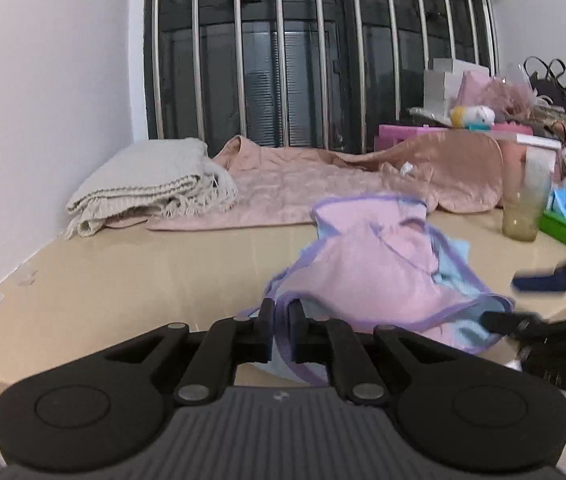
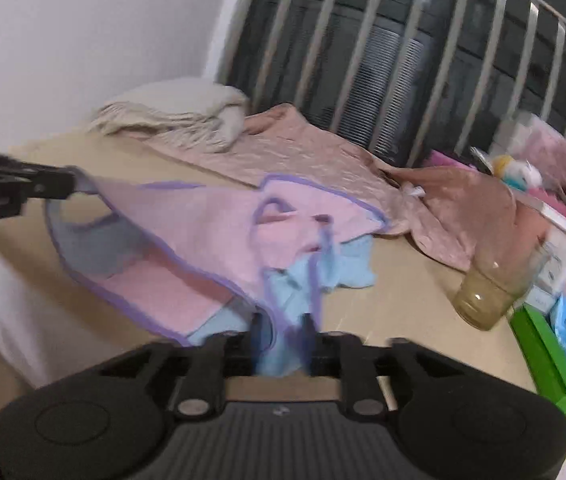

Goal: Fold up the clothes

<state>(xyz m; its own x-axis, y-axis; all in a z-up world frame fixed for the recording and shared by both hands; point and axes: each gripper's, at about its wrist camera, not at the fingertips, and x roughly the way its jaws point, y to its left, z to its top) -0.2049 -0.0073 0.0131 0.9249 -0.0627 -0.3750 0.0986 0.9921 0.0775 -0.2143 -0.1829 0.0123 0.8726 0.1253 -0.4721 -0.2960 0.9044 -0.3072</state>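
Left gripper (image 1: 281,314) clamps the garment's (image 1: 375,276) purple hem at the table's (image 1: 123,280) near edge; right gripper (image 2: 281,326) stands parted, cloth between unpressed. Fold under way; next, a fresh grasp.

Open tabletop on the left, crowded on the right

The tan table (image 1: 103,276) is bare in front and to the left, so a hand can pass there. A folded cream blanket (image 1: 151,184) and a pink quilted cloth (image 1: 283,188) block the back. On the right stand a plastic cup (image 1: 525,212), a green box (image 2: 543,356) and a heap of bags and toys (image 1: 503,108).
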